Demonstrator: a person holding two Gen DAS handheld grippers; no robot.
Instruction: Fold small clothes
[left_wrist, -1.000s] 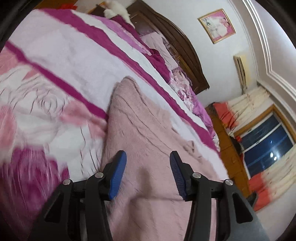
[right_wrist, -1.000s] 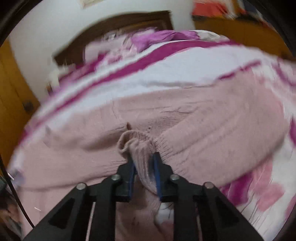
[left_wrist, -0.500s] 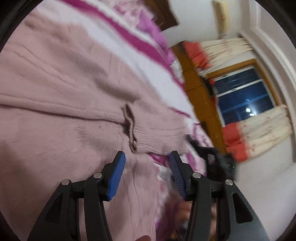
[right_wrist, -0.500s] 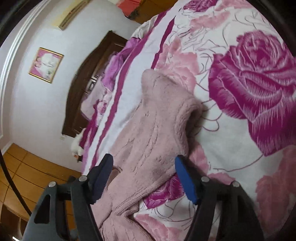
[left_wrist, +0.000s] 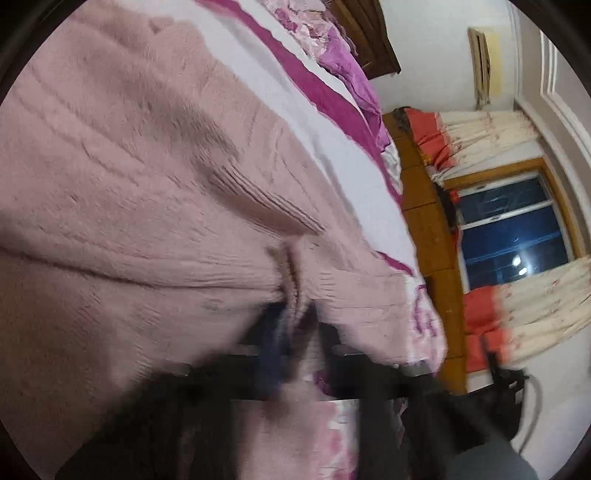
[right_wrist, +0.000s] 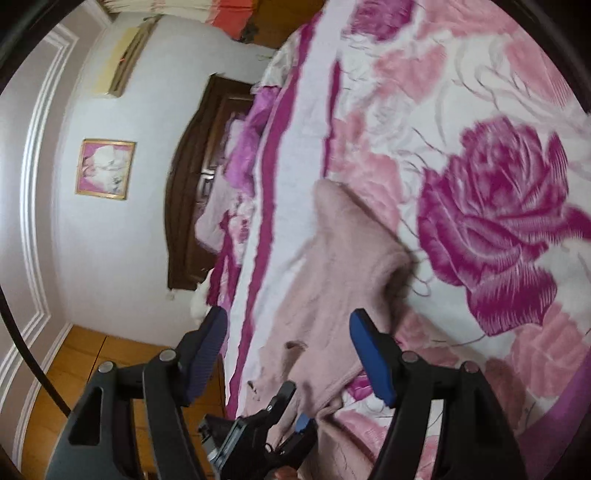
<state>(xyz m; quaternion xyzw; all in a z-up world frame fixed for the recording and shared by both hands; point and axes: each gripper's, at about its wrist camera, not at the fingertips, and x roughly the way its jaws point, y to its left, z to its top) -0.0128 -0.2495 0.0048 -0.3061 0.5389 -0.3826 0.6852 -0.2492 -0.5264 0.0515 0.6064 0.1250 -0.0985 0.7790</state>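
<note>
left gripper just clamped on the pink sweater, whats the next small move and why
Probably lift the left gripper a little and draw the pinched cuff across the pink sweater. Its jaws have just closed on the ribbed knit, so the fabric looks held. The right gripper hangs open with nothing between its pads, over the sweater on the rose bedspread, so it cannot carry the fold yet.

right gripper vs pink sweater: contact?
Apart. The right wrist view shows the right gripper with jaws wide open and raised above the pink sweater; neither blue pad touches the knit.
</note>
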